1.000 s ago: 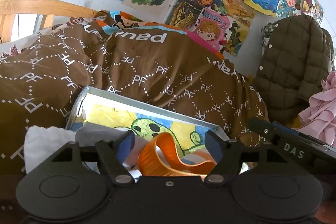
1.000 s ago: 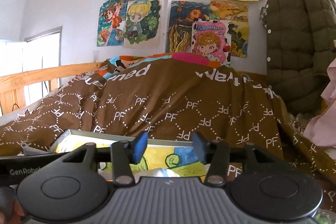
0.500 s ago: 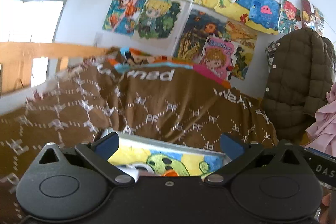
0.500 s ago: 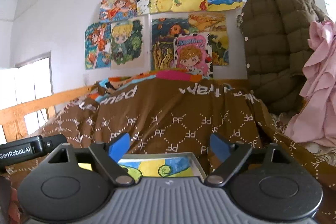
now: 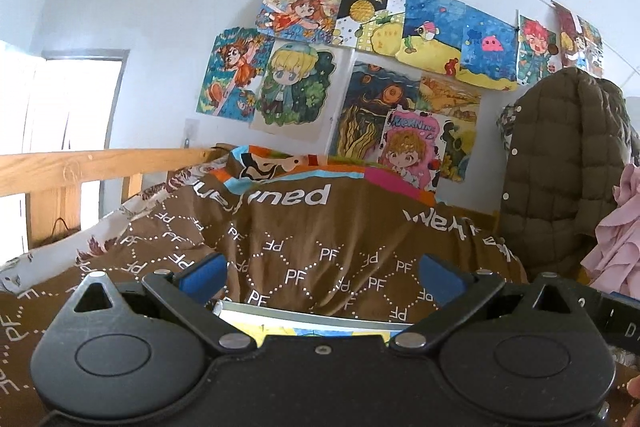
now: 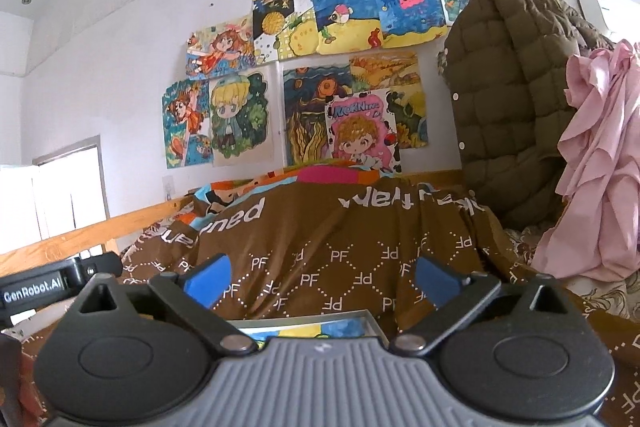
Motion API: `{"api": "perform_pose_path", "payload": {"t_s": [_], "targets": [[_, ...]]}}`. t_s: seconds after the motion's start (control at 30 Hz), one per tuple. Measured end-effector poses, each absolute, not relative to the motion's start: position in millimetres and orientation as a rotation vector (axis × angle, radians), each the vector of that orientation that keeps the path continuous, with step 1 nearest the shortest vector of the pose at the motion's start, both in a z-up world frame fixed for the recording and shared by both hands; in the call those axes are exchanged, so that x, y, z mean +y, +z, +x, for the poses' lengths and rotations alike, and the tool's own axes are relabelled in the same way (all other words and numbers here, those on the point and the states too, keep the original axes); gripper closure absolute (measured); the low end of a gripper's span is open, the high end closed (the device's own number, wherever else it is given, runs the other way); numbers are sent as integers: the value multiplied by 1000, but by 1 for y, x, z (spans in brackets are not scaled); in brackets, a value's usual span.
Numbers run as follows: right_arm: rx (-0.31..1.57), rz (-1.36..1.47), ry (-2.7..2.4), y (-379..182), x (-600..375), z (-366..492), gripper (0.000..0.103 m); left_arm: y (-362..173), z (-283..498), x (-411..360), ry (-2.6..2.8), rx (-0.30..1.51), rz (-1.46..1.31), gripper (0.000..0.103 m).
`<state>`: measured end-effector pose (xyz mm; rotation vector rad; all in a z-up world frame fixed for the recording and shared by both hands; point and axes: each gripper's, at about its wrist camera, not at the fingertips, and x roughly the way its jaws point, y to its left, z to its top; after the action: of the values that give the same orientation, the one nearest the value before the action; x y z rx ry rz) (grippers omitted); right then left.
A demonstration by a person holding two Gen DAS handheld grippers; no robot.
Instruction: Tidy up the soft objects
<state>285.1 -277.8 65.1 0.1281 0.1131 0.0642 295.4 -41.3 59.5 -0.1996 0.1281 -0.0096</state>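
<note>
My left gripper stands wide open with nothing between its blue pads. It is level over a brown quilt printed with white "PF" marks. Just below it shows only the far rim of a shallow metal-edged box with a painted picture inside. My right gripper is still opening, its jaws spread wide and empty above the same box. The gripper bodies hide what lies in the box. The left tool's side bar shows at the right view's left edge.
A wooden bed rail runs along the left. An olive puffer jacket and a pink garment hang at the right. Several drawings are taped to the white wall behind the bed.
Both grippers have risen and opened wide. The orange band and white cloth seen between the left fingers have dropped out of view; only the box's far rim still shows.
</note>
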Motion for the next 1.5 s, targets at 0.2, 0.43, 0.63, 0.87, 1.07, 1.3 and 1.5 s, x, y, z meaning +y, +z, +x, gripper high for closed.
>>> {"api": "perform_pose_path", "payload": {"t_s": [0.2,0.43,0.63,0.87,1.07,1.3,1.5], "targets": [[107,134,57,66,-280,276,1,60,286,-46,-1,129,-163,1],[117,150,50,64,-283,269,0,59,277,-48,8,138,-140,1],[127,157,46,62,-282,259,0,55,269,-47,20,160,-114,1],[139,177,50,59,-284,238,0,55,250,-41,22,194,-113,1],[146,177,57,58,-283,221,0,55,229,-41,26,199,-104,1],[149,158,65,56,-278,204,0,54,203,-45,41,168,-92,1],[171,169,70,53,-276,193,0,51,192,-43,53,178,-97,1]]}}
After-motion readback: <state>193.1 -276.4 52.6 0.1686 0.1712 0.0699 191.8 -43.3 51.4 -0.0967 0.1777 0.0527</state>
